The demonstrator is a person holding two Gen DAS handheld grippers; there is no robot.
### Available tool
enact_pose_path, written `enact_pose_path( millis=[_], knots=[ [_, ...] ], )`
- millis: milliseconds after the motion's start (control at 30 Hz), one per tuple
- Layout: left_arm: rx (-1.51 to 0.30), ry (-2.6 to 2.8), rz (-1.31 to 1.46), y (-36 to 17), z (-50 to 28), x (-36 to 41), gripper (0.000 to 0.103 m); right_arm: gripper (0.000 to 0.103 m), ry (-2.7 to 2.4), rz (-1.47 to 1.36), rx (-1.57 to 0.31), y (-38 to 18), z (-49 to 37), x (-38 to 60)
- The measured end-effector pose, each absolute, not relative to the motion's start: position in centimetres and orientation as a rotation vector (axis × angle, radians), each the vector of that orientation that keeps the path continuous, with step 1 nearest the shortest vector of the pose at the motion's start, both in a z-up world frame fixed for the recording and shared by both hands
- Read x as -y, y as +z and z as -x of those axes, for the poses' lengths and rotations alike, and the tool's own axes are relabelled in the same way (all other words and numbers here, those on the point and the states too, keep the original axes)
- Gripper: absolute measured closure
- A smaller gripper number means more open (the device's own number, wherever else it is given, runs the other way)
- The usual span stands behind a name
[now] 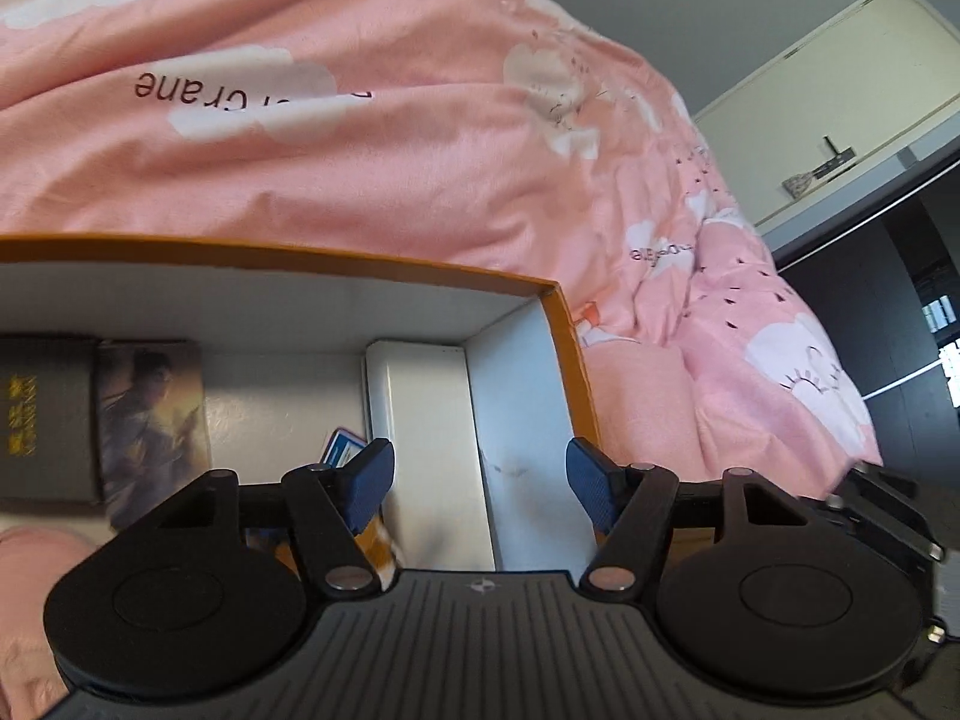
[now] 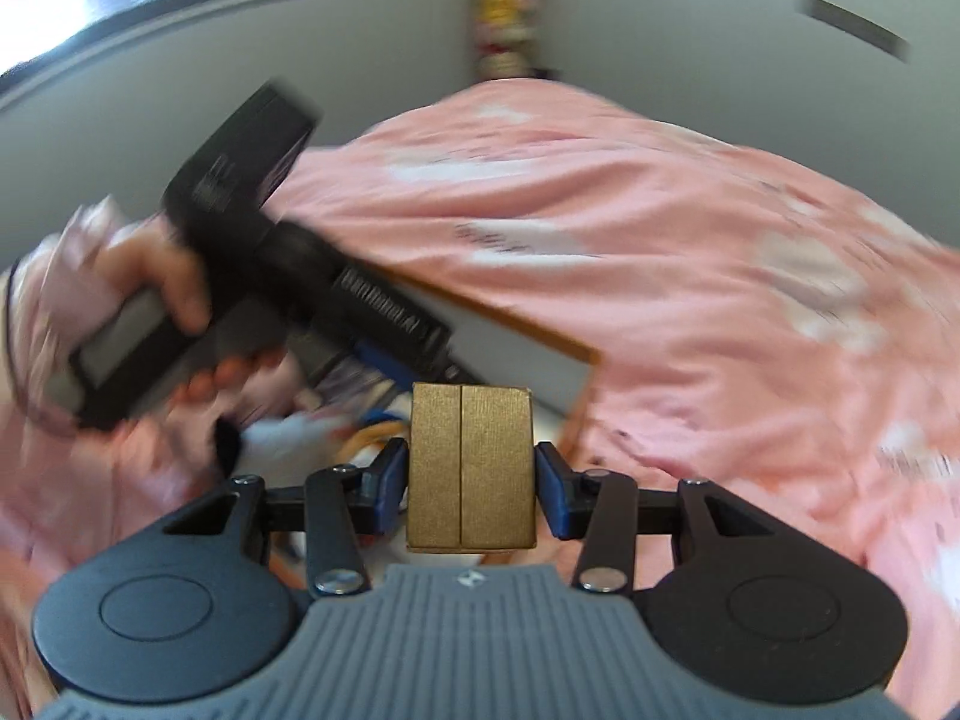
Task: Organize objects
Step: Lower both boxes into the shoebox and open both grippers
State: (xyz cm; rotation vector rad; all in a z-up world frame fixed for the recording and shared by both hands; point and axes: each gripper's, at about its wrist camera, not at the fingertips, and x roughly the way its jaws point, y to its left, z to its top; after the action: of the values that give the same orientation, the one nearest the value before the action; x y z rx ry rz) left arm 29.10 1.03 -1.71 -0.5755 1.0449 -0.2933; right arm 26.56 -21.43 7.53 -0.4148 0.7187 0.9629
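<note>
Across the lower half of the left wrist view, the left gripper (image 1: 480,483) hangs with its blue pads (image 1: 371,480) well apart and nothing between them — it sits over the right end of an orange-rimmed box (image 1: 420,267) with white inner walls. Directly ahead of the gap, a white flat case (image 1: 426,414) lies against the box's right wall. A small blue-and-white card (image 1: 343,447) peeks out just beside the left pad. At the left of the frame, inside the box, a dark book with gold lettering (image 1: 45,414) lies touching a picture-cover booklet (image 1: 153,420). A pink printed duvet (image 1: 360,120) fills the upper frame, and a pale cabinet (image 1: 840,90) stands at upper right.

Low and centred in the right wrist view, the right gripper (image 2: 471,483) is clamped on a gold box (image 2: 469,468), which stands upright between the pads and rises above them. Left of centre, blurred, the person's hand (image 2: 162,282) grips the left gripper's black handle (image 2: 240,210). Behind the gold box the orange rim (image 2: 510,318) shows, with blurred items beneath that cannot be made out.
</note>
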Motion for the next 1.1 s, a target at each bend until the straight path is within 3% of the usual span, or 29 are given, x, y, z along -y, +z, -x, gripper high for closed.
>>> enact_pose_path(
  millis=[400, 1100],
  knots=[
    [-1.024, -0.318, 0.644, -1.7, -24.6, -2.7, 0.029, 0.056, 1.306, 0.939, -0.919, 4.3, -26.7, 14.9],
    [-0.979, -0.301, 0.772, -2.6, -22.7, -6.5, 0.029, 0.056, 1.473, 1.181, -1.222, -0.8, -30.1, 10.0]
  ],
)
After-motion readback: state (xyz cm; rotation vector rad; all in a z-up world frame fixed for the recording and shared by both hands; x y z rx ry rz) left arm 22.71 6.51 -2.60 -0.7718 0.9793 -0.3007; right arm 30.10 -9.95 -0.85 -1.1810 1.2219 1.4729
